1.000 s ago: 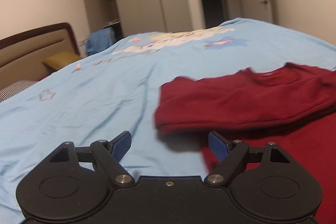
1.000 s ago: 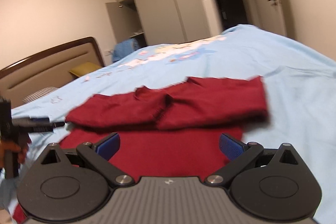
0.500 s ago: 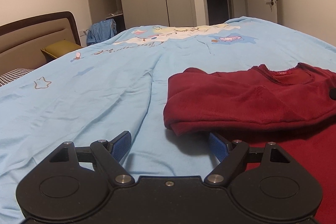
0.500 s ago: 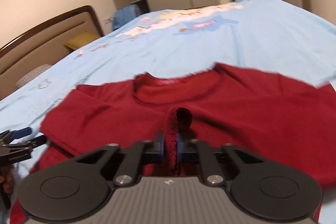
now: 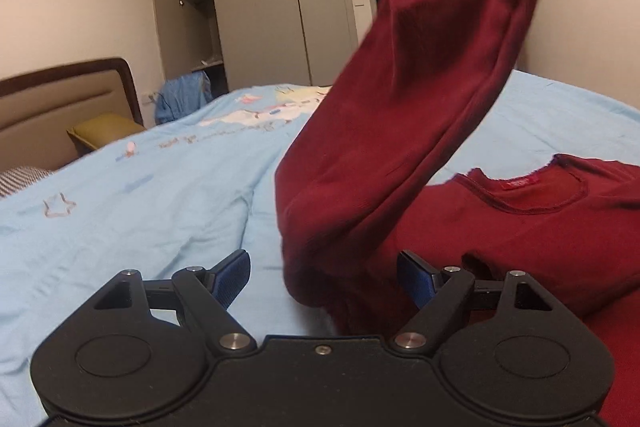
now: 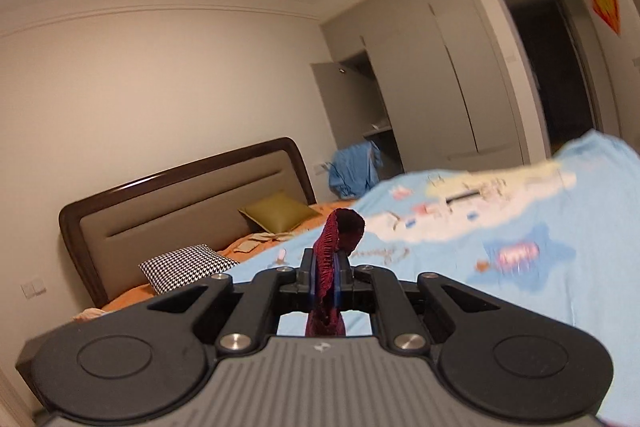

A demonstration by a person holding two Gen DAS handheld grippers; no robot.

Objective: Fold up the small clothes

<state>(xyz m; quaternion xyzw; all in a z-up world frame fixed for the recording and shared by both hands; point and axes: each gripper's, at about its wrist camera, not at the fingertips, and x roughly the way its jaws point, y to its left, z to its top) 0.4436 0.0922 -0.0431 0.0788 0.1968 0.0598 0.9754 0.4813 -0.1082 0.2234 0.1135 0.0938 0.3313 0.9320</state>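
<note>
— Where is everything lying right now?

— I'm working over the wide light-blue printed bedspread [image 5: 132, 211]. The dark red long-sleeved knit top [image 5: 532, 227] is lying flat on it, neckline and label facing up, off to the right side of my left-hand view. One long red sleeve [image 5: 412, 99] is rising off the bed and arching up out of the frame.

— Who's lifting it?

— My right gripper [image 6: 325, 277] is. Its blue pads are pinched tight on a ribbed red edge, probably the sleeve's cuff [image 6: 334, 251], though that camera is pointing away at the headboard, so I'm judging that from the fabric alone.

— And your left gripper?

— My left gripper [image 5: 324, 277] is hanging low with its fingers spread wide, holding nothing. The base of the raised sleeve is sitting between and just beyond its blue pads [image 5: 232, 277].

— So which step is this?

— I'd say I'm folding a sleeve in across the body. Next I'm thinking the right gripper needs to carry the cuff over the chest and lay it flat, while the left one pins or guides the shoulder fold so the body isn't dragging along.
</note>
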